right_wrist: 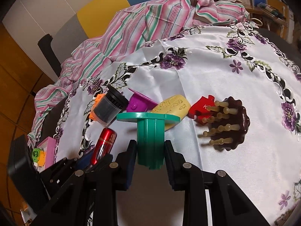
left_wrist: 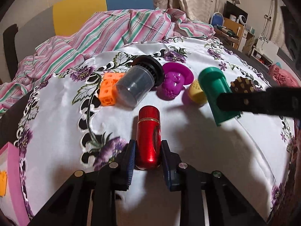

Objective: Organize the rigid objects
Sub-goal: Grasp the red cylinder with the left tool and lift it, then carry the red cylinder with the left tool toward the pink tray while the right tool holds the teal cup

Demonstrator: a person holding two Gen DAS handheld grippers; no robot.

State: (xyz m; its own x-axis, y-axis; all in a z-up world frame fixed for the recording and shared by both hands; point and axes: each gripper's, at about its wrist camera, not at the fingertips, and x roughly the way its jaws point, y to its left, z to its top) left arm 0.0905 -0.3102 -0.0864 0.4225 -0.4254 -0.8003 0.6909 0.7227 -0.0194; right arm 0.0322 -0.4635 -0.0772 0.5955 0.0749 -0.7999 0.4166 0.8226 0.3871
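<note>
Pink box [right_wrist: 49,150] holds orange [right_wrist: 41,158] and green [right_wrist: 35,153] blocks.

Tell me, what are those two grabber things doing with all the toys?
A person is tidying hard toys on a flowery tablecloth. The left gripper is clamped on a shiny red tube. The right gripper is squeezing a green plastic spool. Waiting nearby are a purple piece, orange blocks, a grey jar and a brown peg brush.
</note>
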